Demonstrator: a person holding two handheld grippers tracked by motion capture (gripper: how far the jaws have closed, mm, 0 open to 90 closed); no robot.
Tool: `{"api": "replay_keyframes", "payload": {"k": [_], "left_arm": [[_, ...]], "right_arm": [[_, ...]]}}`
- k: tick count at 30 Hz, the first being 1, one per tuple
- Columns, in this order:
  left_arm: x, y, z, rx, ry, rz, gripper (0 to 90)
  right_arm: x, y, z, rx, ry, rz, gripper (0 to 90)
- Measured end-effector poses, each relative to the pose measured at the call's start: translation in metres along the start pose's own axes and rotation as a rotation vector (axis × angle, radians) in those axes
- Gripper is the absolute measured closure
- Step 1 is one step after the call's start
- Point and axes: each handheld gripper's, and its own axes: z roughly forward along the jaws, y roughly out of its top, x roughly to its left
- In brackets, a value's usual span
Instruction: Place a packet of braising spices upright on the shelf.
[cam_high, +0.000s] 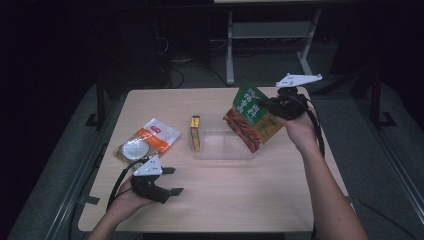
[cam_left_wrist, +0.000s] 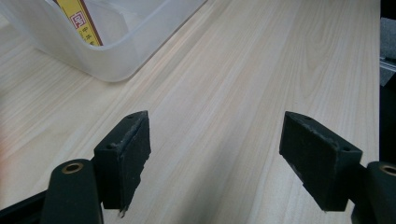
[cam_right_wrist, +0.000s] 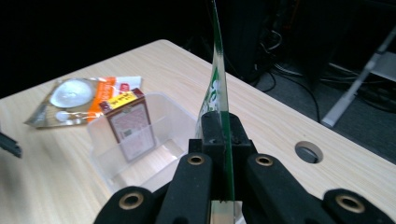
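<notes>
My right gripper is shut on a green and red snack bag, held tilted over the right end of a clear plastic bin. From the right gripper view the bag shows edge-on between the pressed jaws. A small yellow and red box stands upright at the bin's left end. My left gripper rests low near the table's front left, open, with bare wood between its fingers. An orange and clear packet lies flat left of the bin.
The wooden table has bare room in front of the bin. A round cable hole sits near the table's far right corner. Desk legs and cables stand on the dark floor behind.
</notes>
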Motion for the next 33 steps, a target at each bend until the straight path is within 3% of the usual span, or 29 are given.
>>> {"api": "replay_keyframes", "payload": {"k": [9, 33], "left_arm": [[0.0, 0.0, 0.002, 0.005, 0.007, 0.011, 20.6], [-0.005, -0.001, 0.008, 0.027, -0.023, 0.009, 19.8]], "right_arm": [[-0.003, 0.0, 0.01, 0.026, -0.025, 0.01, 90.0], [-0.005, 0.001, 0.031, 0.099, -0.011, 0.016, 89.7]]}}
